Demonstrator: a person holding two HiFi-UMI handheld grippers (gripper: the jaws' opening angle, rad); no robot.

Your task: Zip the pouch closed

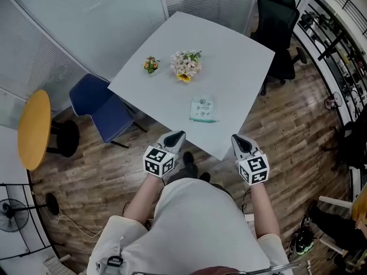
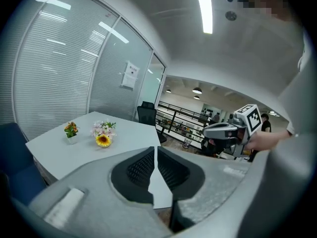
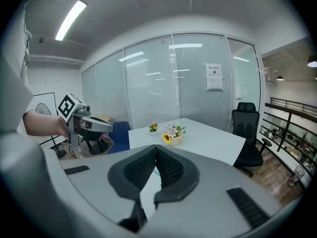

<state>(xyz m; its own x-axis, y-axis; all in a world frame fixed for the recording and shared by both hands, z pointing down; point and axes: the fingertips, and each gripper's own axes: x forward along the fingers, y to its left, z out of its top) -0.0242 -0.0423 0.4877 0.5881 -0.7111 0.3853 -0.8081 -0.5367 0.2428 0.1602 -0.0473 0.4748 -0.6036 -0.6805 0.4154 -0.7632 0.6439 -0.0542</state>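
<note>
Poised at the bench edge, well short of the pouch.
Left gripper, right gripper: jaws pressed together, holding nothing.

The head view looks steeply down on the desk. Cameras on the left hand-held gripper and right hand-held gripper look level across it, sharing the flowers.
</note>
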